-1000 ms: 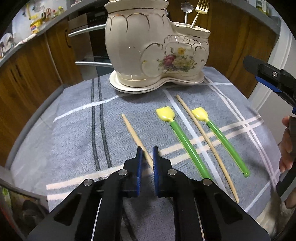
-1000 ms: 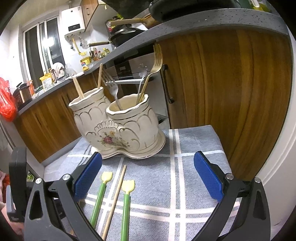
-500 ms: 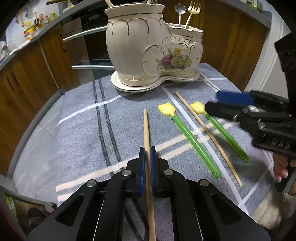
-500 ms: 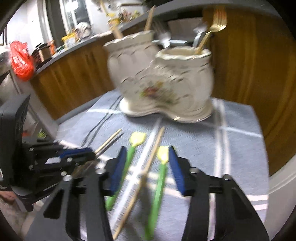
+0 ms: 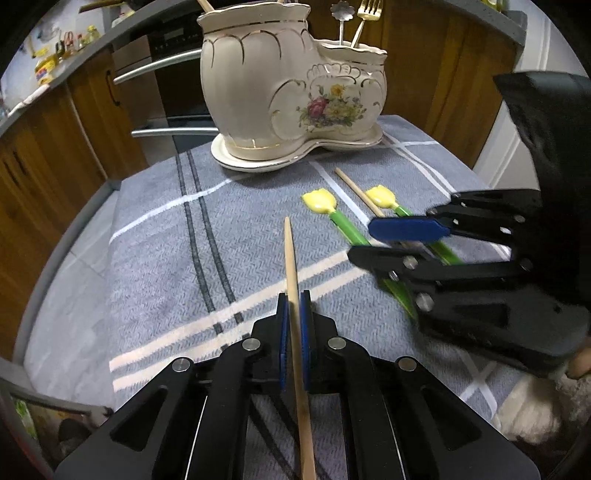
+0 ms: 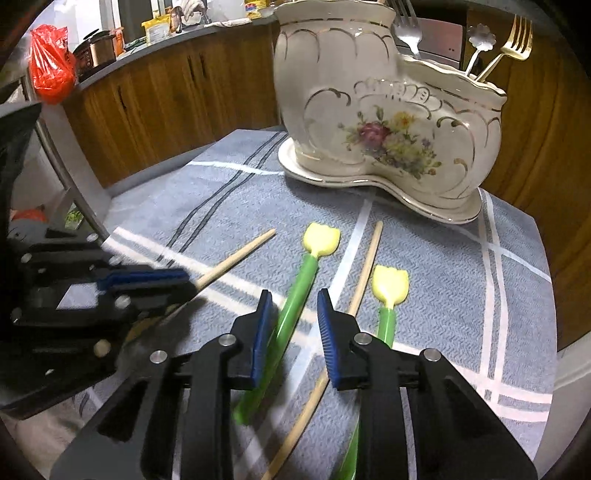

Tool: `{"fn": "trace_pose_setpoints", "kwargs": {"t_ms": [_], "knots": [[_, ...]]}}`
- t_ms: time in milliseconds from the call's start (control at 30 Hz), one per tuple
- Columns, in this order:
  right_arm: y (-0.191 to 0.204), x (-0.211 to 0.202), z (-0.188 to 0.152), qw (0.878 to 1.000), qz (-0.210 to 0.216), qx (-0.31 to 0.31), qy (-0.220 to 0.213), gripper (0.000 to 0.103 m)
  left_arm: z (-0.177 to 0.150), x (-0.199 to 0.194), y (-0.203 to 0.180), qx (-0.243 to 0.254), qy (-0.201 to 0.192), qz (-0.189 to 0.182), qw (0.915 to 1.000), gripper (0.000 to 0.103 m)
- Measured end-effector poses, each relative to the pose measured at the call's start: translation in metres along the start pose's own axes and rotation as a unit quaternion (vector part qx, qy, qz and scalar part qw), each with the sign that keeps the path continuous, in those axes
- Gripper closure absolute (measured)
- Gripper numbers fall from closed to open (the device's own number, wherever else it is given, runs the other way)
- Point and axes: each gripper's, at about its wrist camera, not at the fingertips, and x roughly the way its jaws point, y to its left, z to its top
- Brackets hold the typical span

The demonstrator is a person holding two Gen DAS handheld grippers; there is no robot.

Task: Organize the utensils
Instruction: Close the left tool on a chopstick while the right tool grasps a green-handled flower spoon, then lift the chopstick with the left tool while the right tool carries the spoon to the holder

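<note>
Our left gripper (image 5: pixel 294 314) clamps a wooden chopstick (image 5: pixel 291 258), its tip pointing at 12 o'clock toward the ceramic holder (image 5: pixel 291 88). Our right gripper (image 6: pixel 293 325) reaches low over the grey cloth (image 6: pixel 461 288) from 3 o'clock, jaws parted around a green tulip spoon (image 6: pixel 295 306) without gripping it.

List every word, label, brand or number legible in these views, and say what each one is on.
None can be read.
Oven panel: faint display marks, too small and blurred.
Packages on the counter: print too blurred.
Ceramic holder: painted flowers only, no text.
Right gripper body: no legible marking.
</note>
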Motion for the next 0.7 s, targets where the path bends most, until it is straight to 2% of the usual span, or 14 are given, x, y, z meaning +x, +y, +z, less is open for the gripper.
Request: {"fn": "trace_pose_setpoints", "kwargs": {"t_ms": [67,167,233,267,333,500,700], "knots": [[-0.001,0.0,0.001,1.0,-0.005,0.001,-0.001,0.086,-0.003,0.0,0.0,-0.001,0.008,-0.005,1.0,0.083],[-0.001,0.002,0.003,1.0,-0.005,-0.001,-0.001,0.09,-0.006,0.001,-0.003,0.007,0.01,-0.003,0.9999,0.082],[-0.003,0.002,0.004,1.0,0.001,0.002,0.0,0.092,-0.005,0.002,-0.001,0.004,0.009,-0.001,1.0,0.085],[-0.004,0.003,0.004,1.0,0.005,0.006,-0.001,0.093,-0.005,0.002,-0.001,0.003,0.008,0.003,1.0,0.091],[-0.006,0.004,0.004,1.0,0.01,0.012,-0.003,0.093,-0.004,0.003,0.001,0.002,0.008,0.009,0.9999,0.096],[-0.011,-0.012,0.005,0.999,0.011,0.016,-0.033,0.094,-0.003,0.001,-0.001,0.006,0.0,0.01,0.9999,0.097],[-0.021,-0.039,0.011,0.995,0.03,0.032,-0.092,0.094,0.003,-0.022,0.003,-0.003,-0.056,0.013,0.9983,0.097]]}}
